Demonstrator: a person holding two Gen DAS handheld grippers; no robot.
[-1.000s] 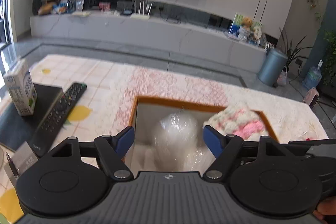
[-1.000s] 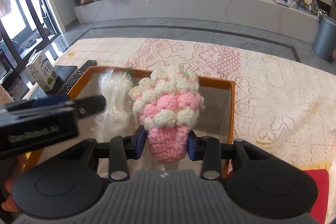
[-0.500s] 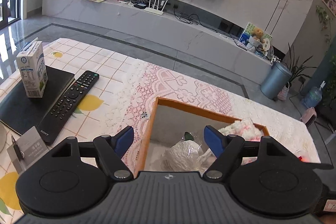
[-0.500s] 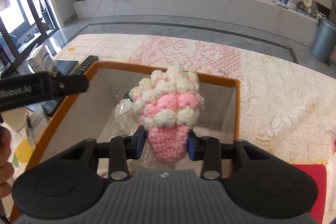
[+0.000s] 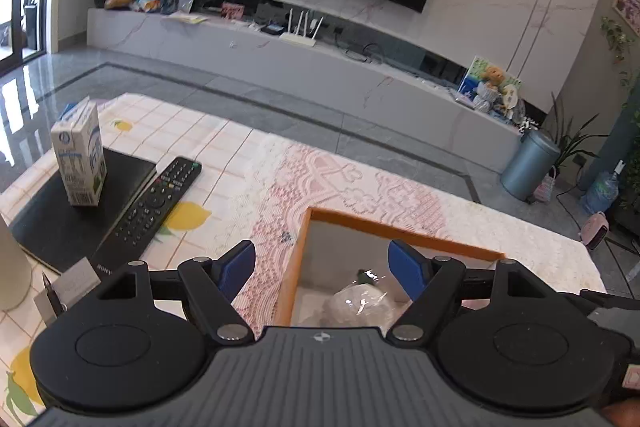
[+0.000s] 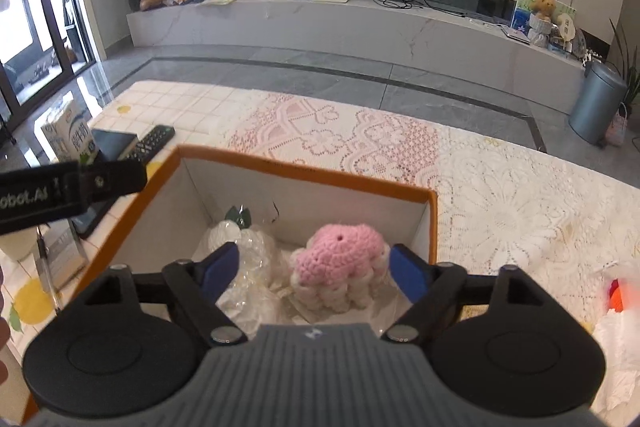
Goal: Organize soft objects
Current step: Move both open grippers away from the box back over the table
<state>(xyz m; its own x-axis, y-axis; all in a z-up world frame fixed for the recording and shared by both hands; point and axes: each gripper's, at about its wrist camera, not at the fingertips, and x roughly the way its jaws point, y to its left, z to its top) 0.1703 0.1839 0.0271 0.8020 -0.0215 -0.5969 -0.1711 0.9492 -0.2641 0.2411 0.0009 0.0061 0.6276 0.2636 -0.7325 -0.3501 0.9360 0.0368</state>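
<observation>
An orange-rimmed cardboard box (image 6: 304, 174) stands on the lace tablecloth. Inside it lie a pink-and-white crocheted toy (image 6: 340, 267), tipped over with its pink base up, and a white soft object wrapped in clear plastic (image 6: 244, 259). My right gripper (image 6: 314, 271) is open and empty above the box, its jaws either side of the toy without touching it. My left gripper (image 5: 322, 263) is open and empty, held above the box's left wall (image 5: 294, 267), with the plastic-wrapped object (image 5: 360, 307) below it.
A black remote (image 5: 152, 203), a milk carton (image 5: 80, 155) on a black notebook (image 5: 52, 215), and a pen with a card (image 5: 60, 287) lie left of the box. White plastic and a red-orange item (image 6: 618, 299) lie to the right.
My right gripper opened and let the crocheted toy drop into the box, where it tipped over. My left gripper rose and drew back to the left of the box.
</observation>
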